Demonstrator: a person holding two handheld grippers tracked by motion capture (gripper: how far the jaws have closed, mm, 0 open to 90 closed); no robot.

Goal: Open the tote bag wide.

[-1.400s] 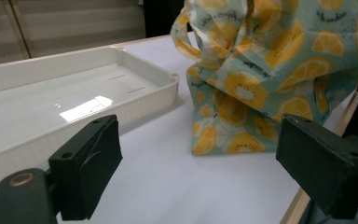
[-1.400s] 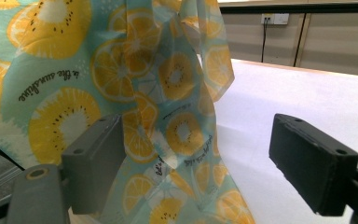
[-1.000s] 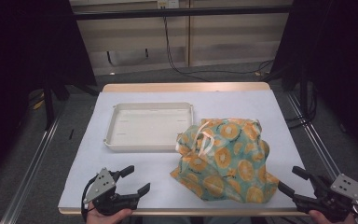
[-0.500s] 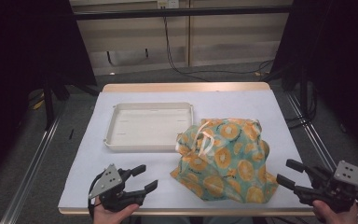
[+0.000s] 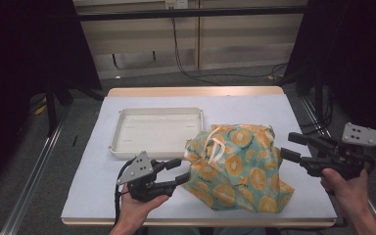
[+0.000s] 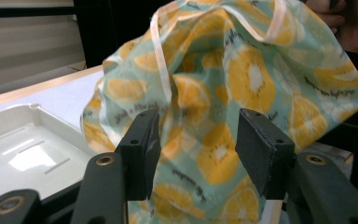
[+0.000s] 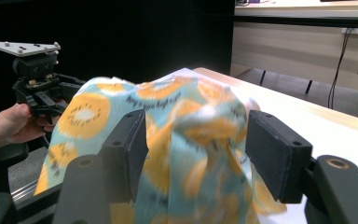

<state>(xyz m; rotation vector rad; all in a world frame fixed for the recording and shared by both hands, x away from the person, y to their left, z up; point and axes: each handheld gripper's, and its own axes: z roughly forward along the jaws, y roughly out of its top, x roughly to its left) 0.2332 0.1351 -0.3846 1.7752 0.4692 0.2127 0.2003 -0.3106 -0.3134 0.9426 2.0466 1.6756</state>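
Note:
A teal cloth bag (image 5: 240,166) printed with orange slices lies bunched on the white-covered table, a pale ribbon at its top. My left gripper (image 5: 182,170) sits at the bag's left edge and points right. Its jaws are open and have just been closing, with nothing pressed between them. In the left gripper view the bag (image 6: 251,79) rises just beyond the open left gripper (image 6: 198,126). My right gripper (image 5: 287,145) hovers at the bag's right edge and points left, open, its jaws also just closing on nothing. The right gripper view shows the bag (image 7: 168,98) ahead of the right gripper (image 7: 196,126).
A shallow white tray (image 5: 152,132) stands behind and left of the bag, with nothing in it; the tray (image 6: 23,149) also shows at the left of the left gripper view. Dark frame posts and cables stand beyond the table's far edge.
Both grippers have risen and closed in on the bag, the left moving right and the right moving left. Both pairs of jaws stand narrower than before. The bag has not moved.

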